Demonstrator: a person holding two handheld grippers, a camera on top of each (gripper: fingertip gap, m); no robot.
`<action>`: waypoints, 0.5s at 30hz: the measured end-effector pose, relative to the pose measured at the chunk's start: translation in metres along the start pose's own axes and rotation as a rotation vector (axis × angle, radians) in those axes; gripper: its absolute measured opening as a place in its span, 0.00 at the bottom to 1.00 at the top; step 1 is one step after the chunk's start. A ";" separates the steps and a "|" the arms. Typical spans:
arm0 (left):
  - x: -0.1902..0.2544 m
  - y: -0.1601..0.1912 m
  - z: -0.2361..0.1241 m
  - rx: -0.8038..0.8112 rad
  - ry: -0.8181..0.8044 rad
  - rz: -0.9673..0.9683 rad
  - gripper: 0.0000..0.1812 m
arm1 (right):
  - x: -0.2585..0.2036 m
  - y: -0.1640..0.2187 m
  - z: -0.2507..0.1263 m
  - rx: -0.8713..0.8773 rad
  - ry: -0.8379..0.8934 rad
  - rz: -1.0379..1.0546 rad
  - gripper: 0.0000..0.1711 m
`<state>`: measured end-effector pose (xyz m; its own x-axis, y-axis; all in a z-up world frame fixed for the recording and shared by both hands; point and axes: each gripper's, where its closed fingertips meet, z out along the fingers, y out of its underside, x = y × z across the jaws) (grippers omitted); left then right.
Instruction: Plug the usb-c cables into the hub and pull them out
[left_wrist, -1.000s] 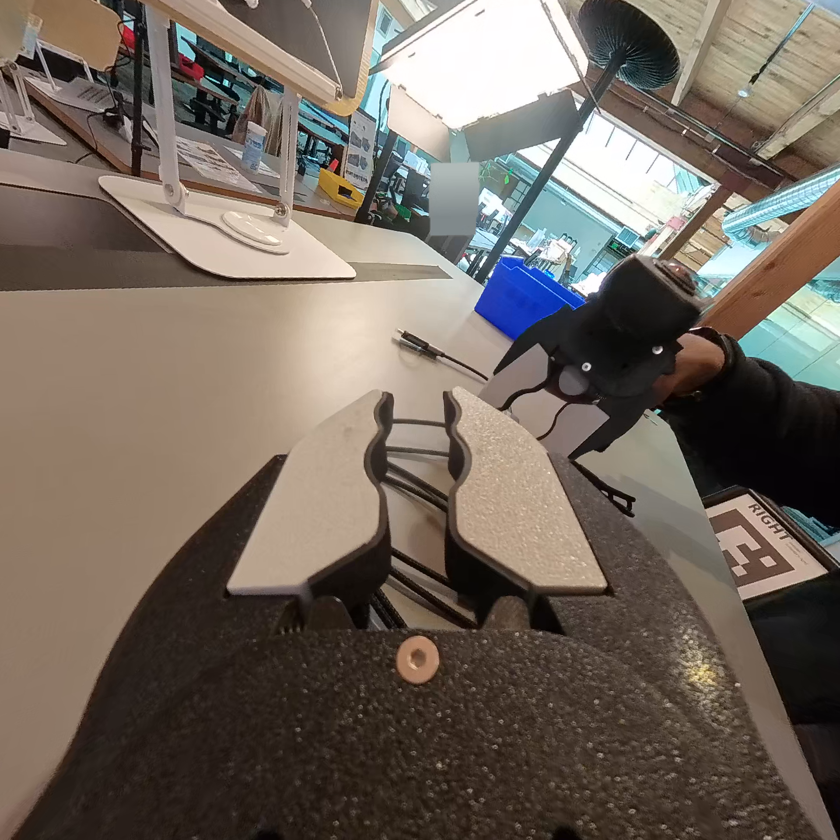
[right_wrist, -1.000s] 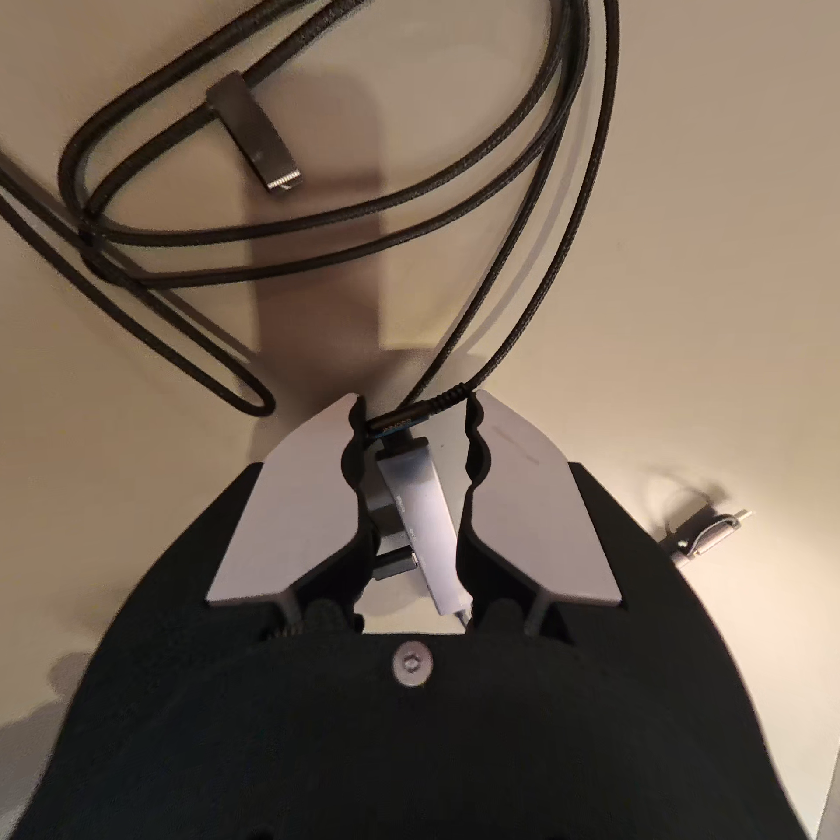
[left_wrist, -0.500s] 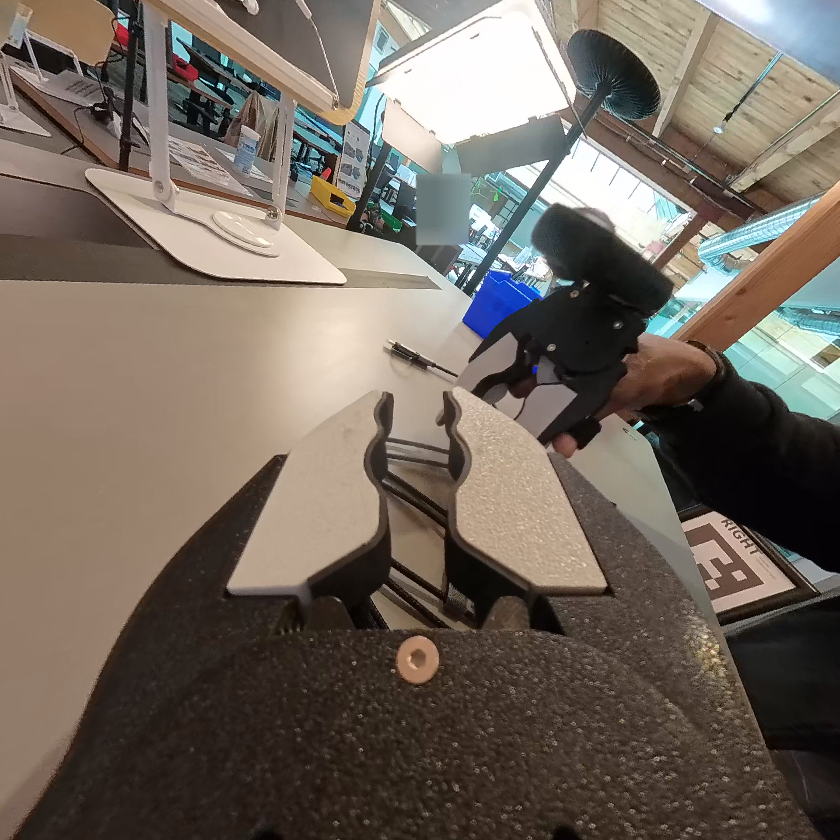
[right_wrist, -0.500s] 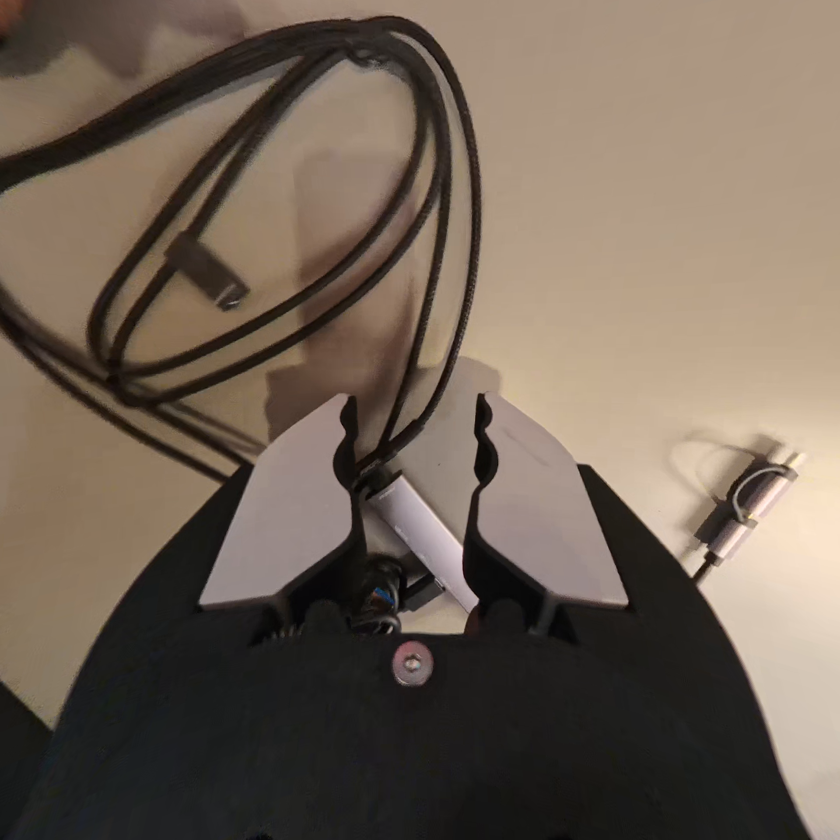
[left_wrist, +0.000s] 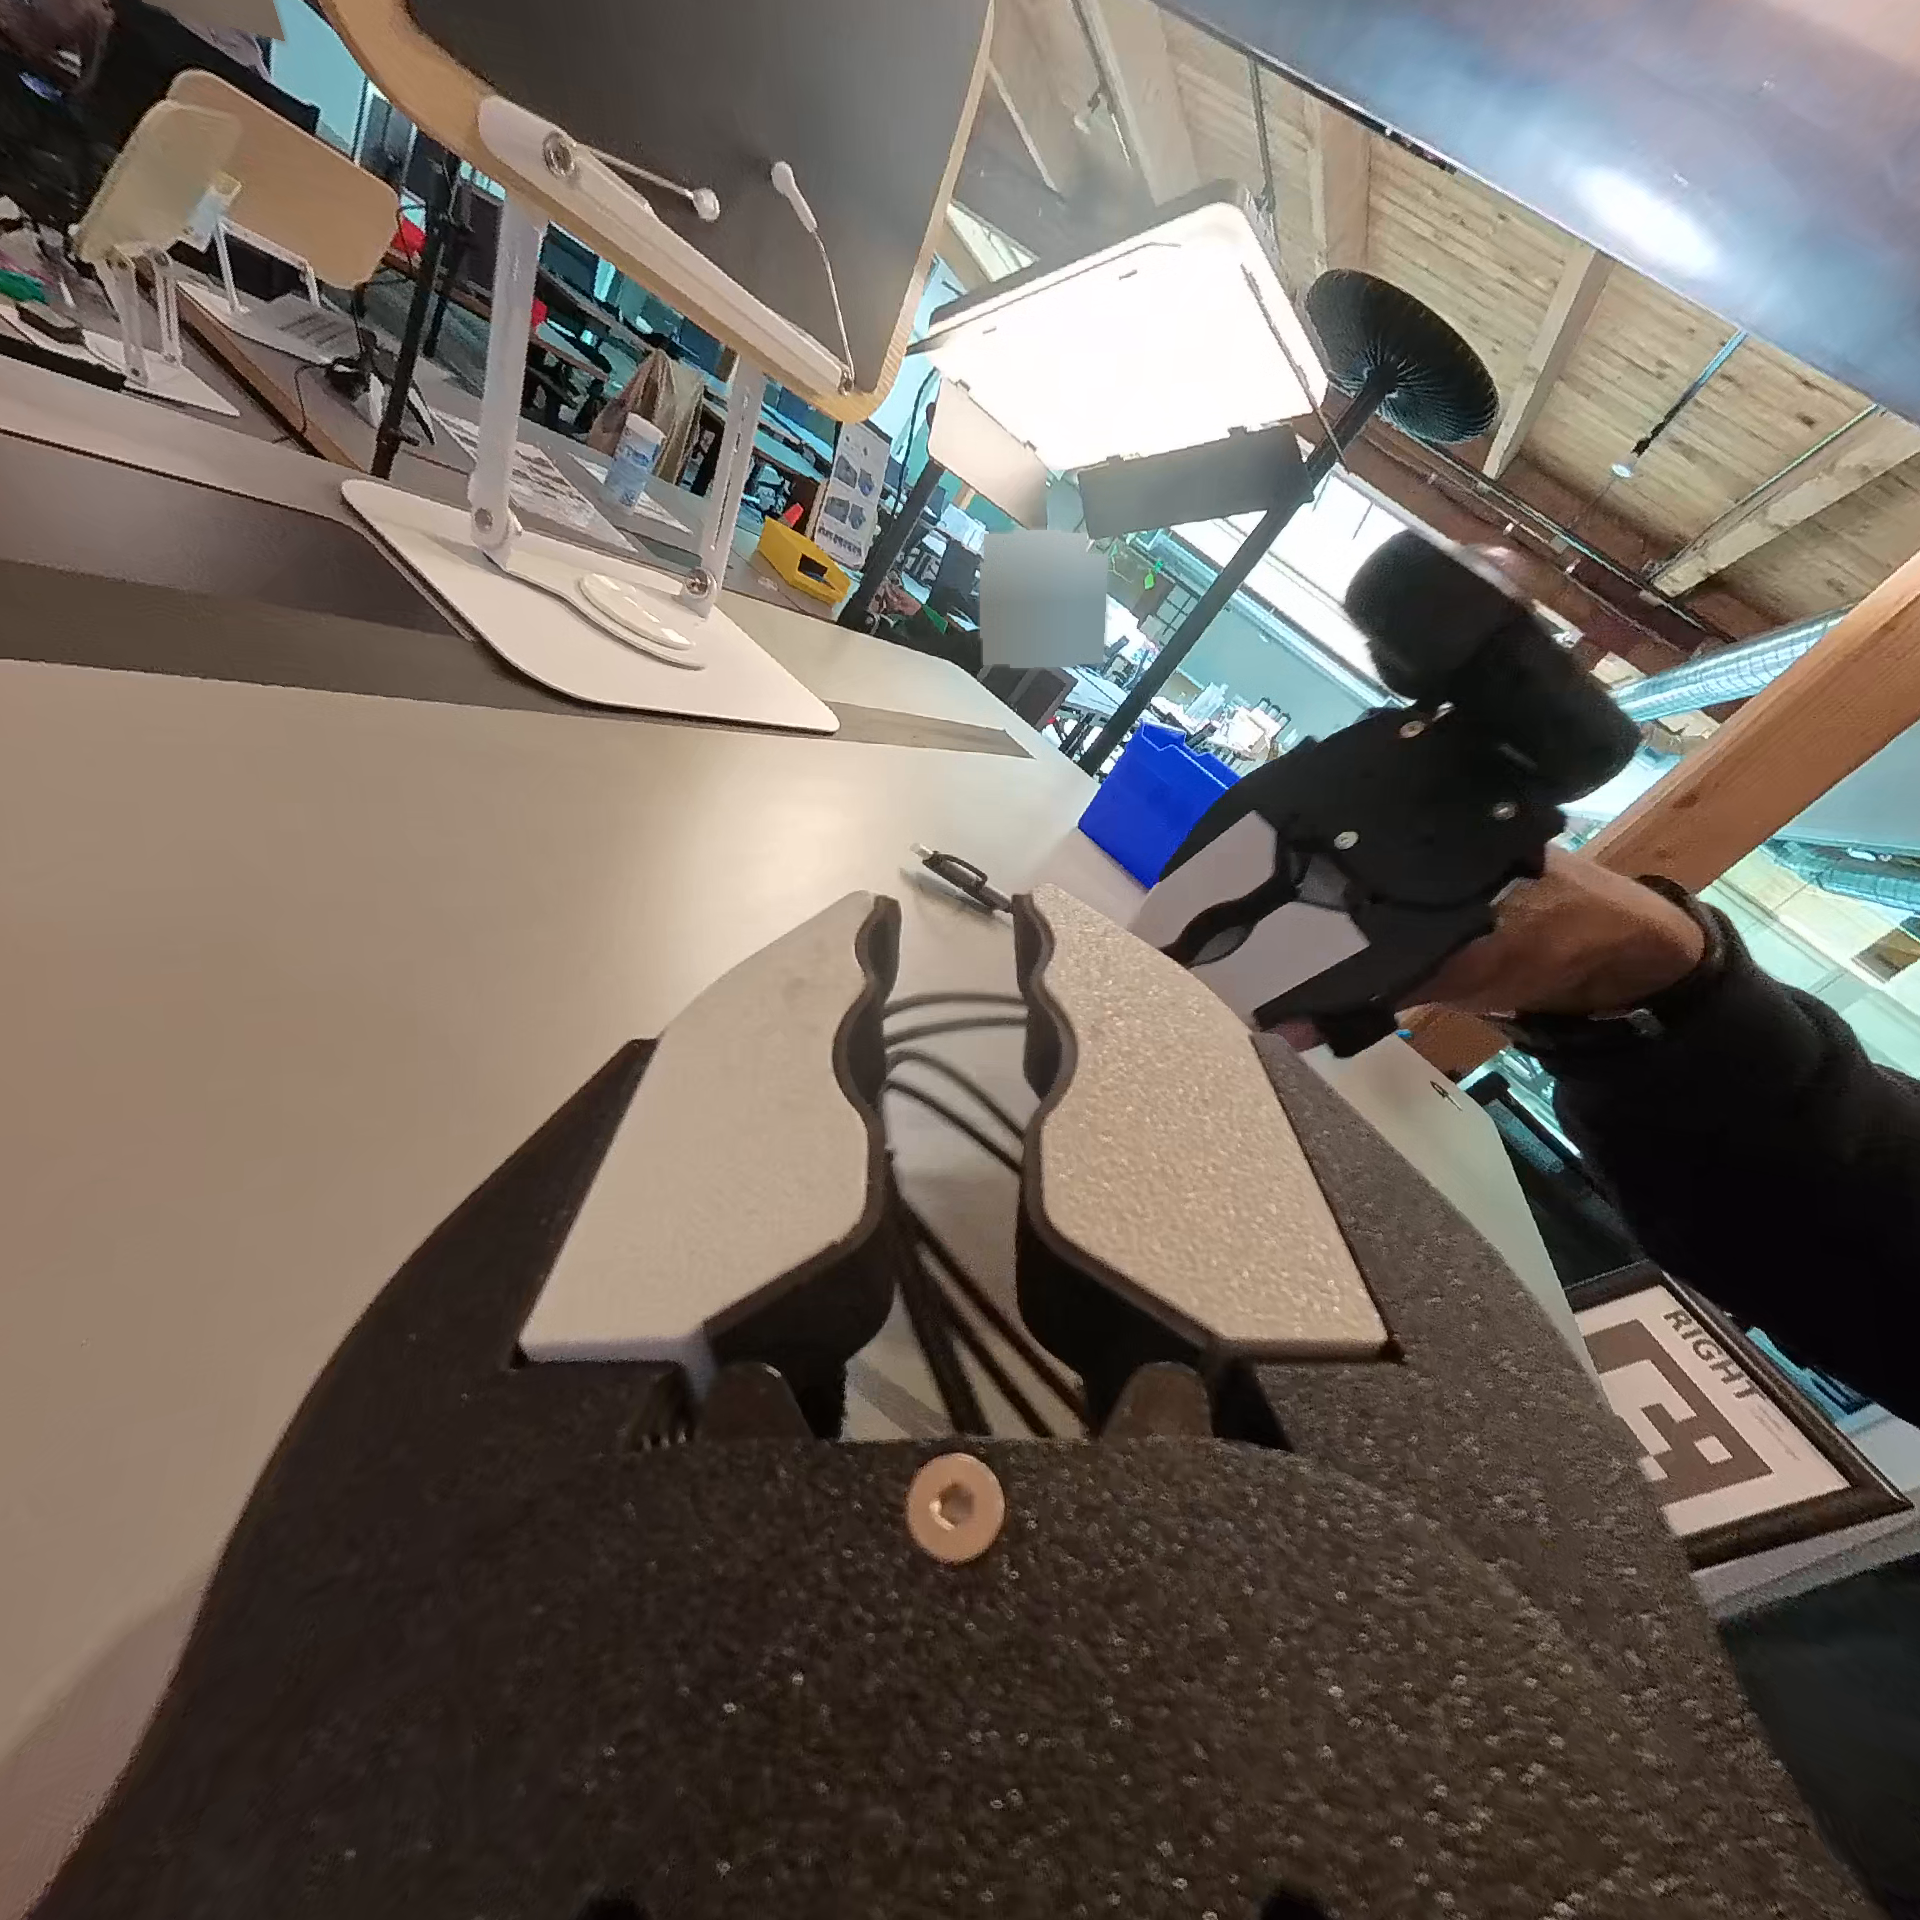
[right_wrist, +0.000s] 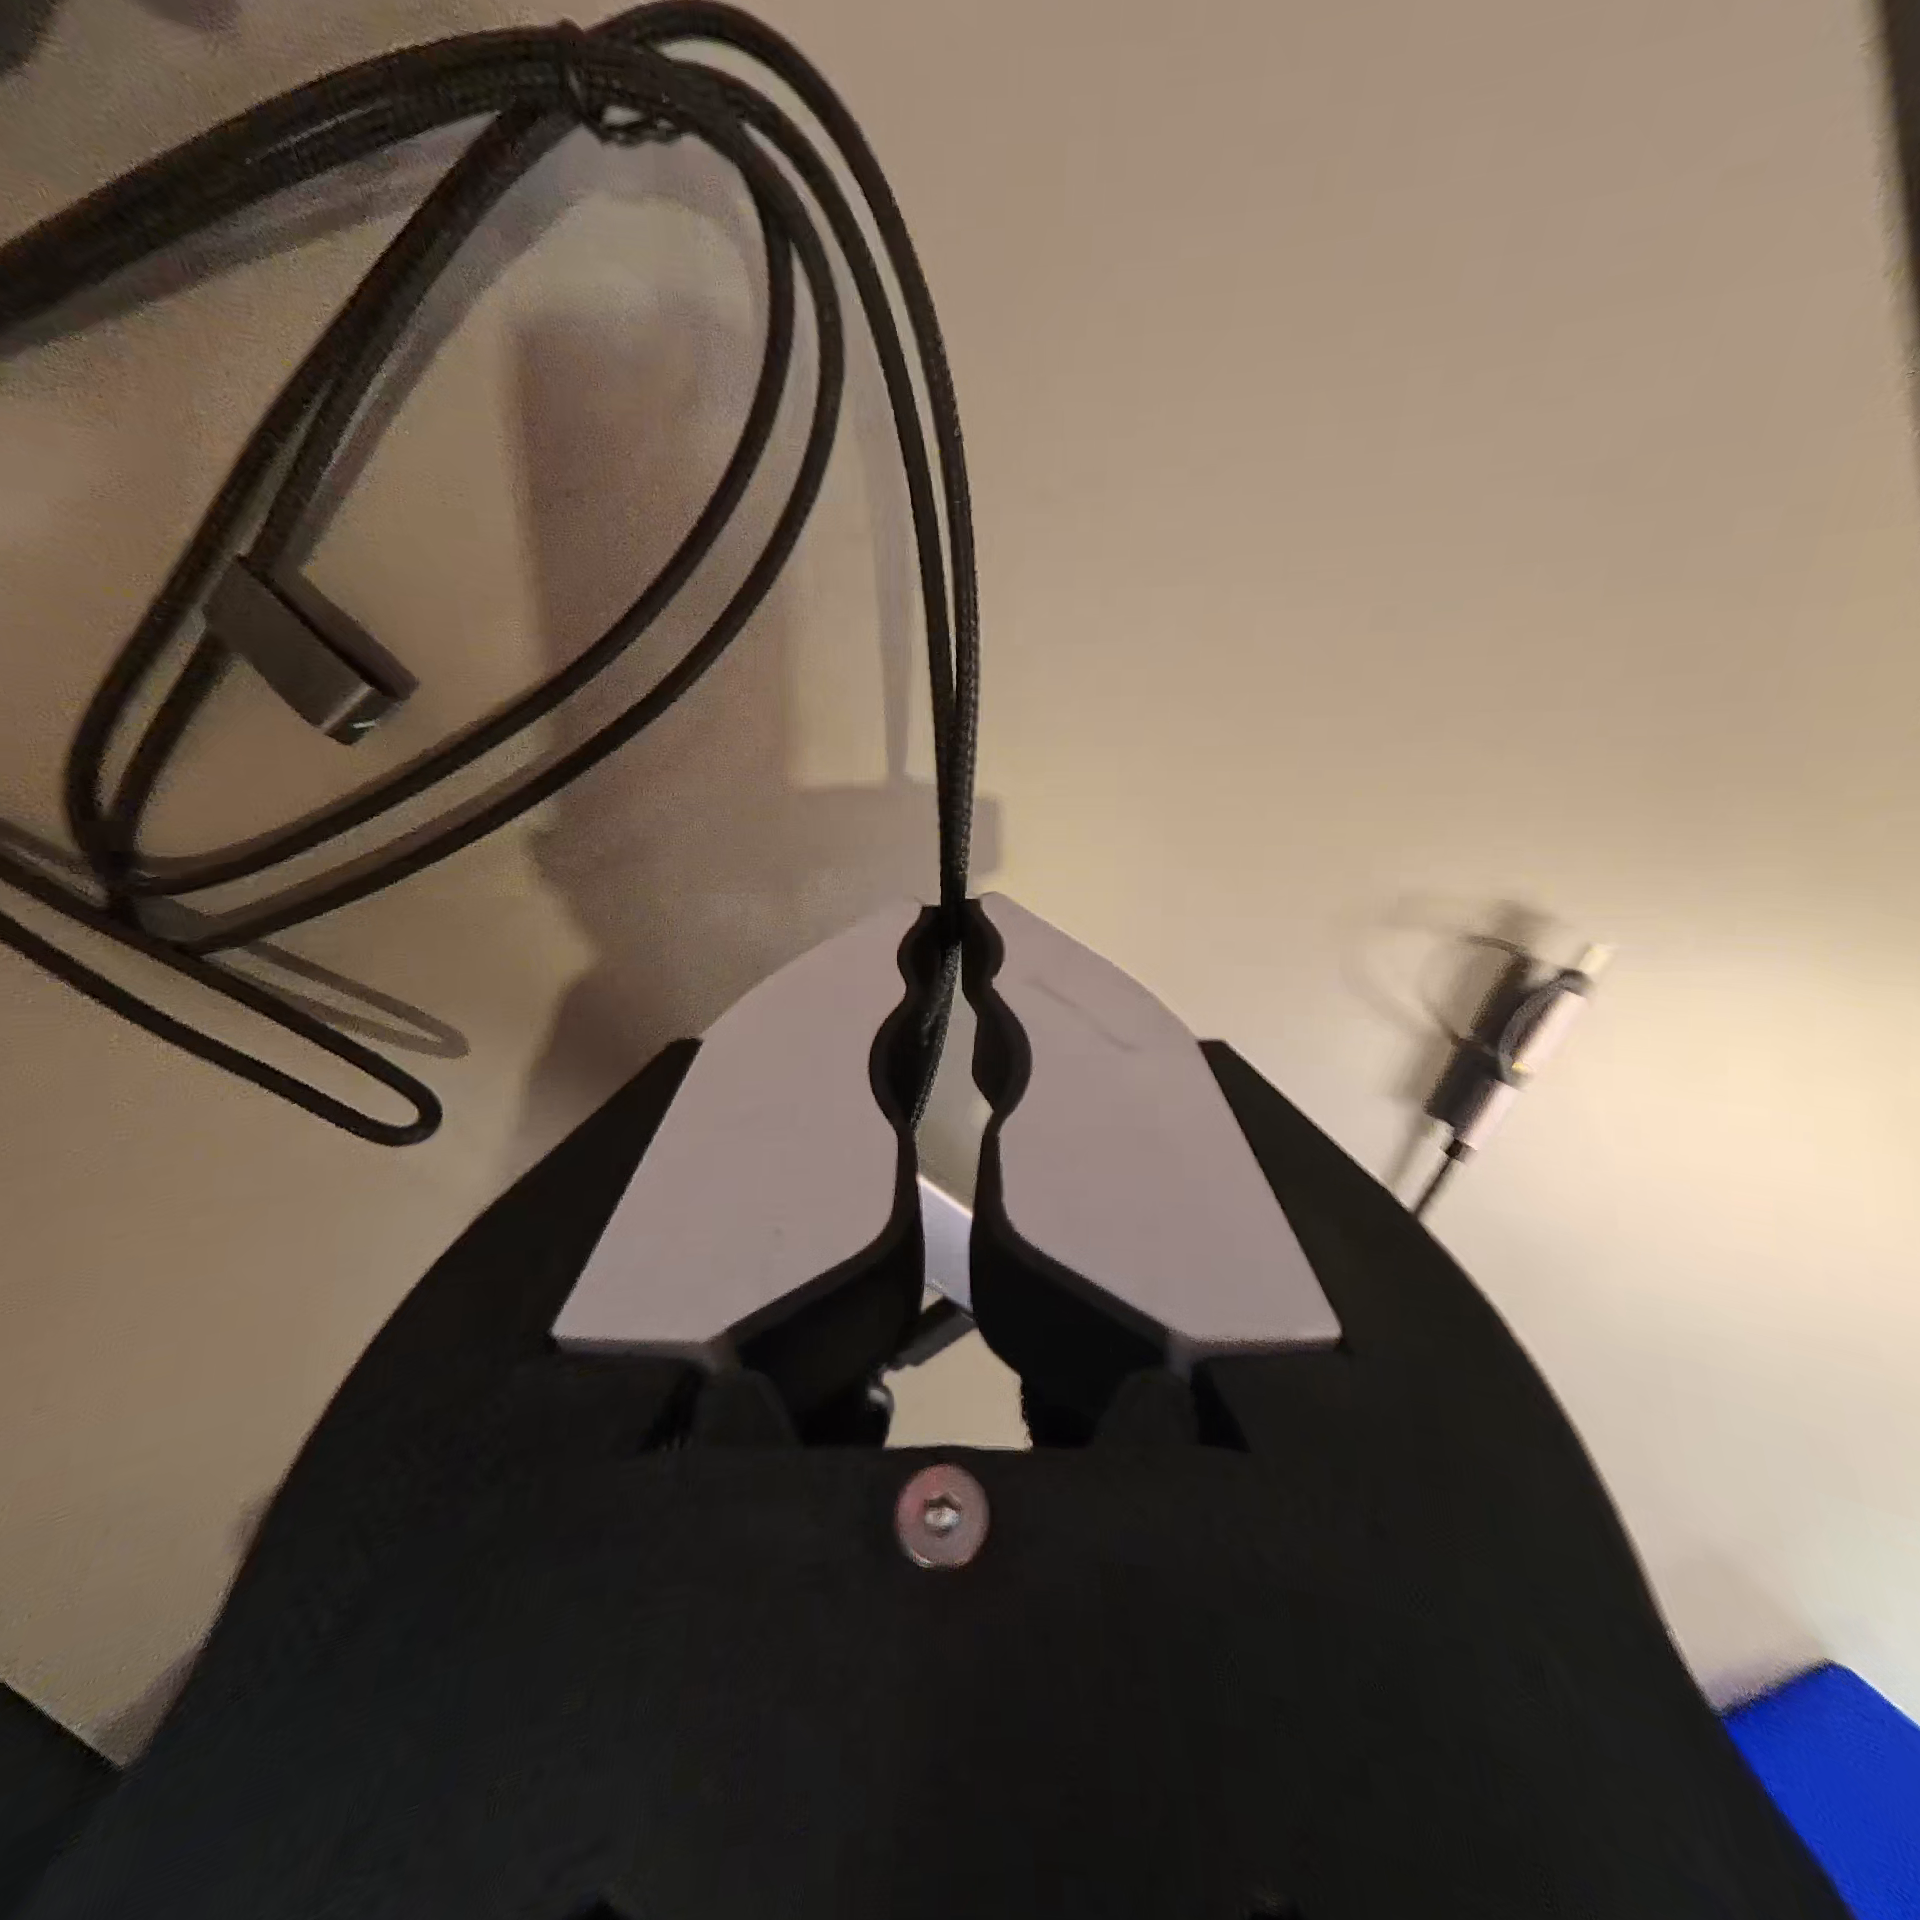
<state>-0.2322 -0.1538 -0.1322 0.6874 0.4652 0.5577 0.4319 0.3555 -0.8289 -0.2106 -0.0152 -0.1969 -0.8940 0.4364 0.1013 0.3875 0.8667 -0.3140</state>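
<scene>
While the right tongs (right_wrist: 951, 920) pinch the braided cable (right_wrist: 951, 623) just ahead of the silver hub (right_wrist: 940, 1236) beneath them, the left tongs (left_wrist: 956, 914) hover spread over cable loops on the surface (left_wrist: 312, 935). This looks like mid-task handling; whether that cable is plugged in is hidden. Half a second ago the right tongs were spread around the hub; now they have closed.
</scene>
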 end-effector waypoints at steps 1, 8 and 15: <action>0.000 -0.001 -0.001 0.006 -0.002 0.002 0.12 | 0.005 -0.001 -0.012 0.026 0.026 0.000 0.02; 0.004 -0.010 -0.001 0.061 0.017 -0.007 0.12 | 0.038 0.004 -0.122 0.238 0.273 0.025 0.02; -0.004 -0.014 0.001 0.139 0.012 -0.097 0.12 | 0.081 0.027 -0.225 0.408 0.492 0.066 0.02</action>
<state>-0.2411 -0.1598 -0.1226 0.6536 0.4138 0.6337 0.4124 0.5075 -0.7566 -0.2220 0.0984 0.0149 -0.6258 0.6295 0.4605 0.2344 0.7150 -0.6587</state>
